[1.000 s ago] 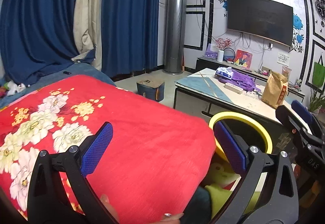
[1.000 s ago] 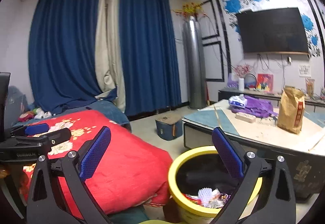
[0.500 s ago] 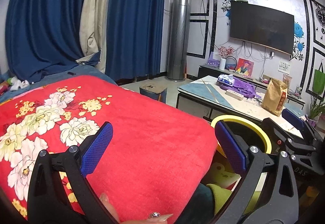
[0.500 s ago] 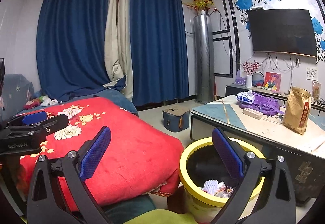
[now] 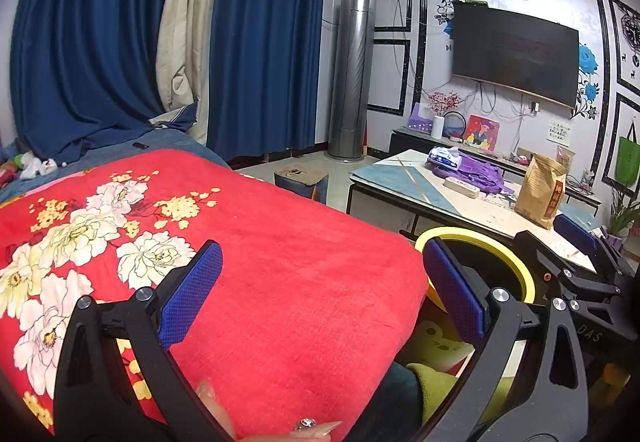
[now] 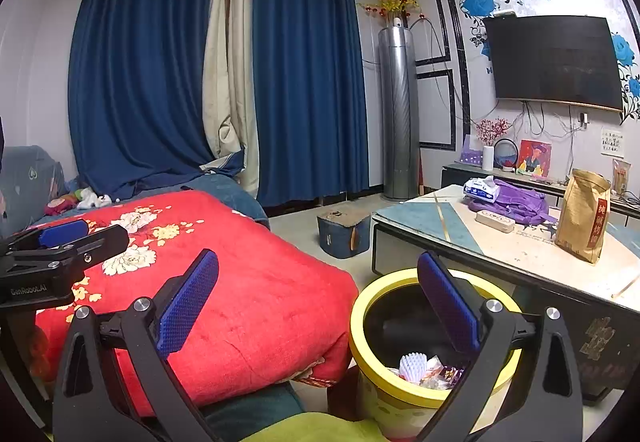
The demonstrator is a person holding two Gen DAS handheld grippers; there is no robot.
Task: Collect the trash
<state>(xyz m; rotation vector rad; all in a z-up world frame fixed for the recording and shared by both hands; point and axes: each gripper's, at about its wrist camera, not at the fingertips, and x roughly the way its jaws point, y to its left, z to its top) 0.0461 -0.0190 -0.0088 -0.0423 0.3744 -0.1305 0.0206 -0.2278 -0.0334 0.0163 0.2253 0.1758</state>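
A yellow-rimmed bin (image 6: pixel 362 306) stands on the floor between the red blanket and the coffee table. Wrappers and a white pleated paper cup (image 6: pixel 414 368) lie in it. My right gripper (image 6: pixel 318 262) hangs open and empty above and in front of the bin, with its right finger over the opening. My left gripper (image 5: pixel 320 254) is open and empty above the red floral blanket (image 5: pixel 288 242); a person's fingertips show at the bottom edge. In the left wrist view the bin's rim (image 5: pixel 500 238) shows behind the right finger, with the right gripper (image 5: pixel 580 258) beyond it.
A low coffee table (image 6: pixel 520 254) to the right carries a brown paper bag (image 6: pixel 584 217), a purple bag (image 6: pixel 516 201) and a power strip (image 6: pixel 495 221). A small blue stool (image 6: pixel 344 232) stands on the floor. Blue curtains and a wall TV are behind.
Only a small drift: in the right wrist view the bin sits a little higher and more of its inside shows. Both grippers stay open and empty.
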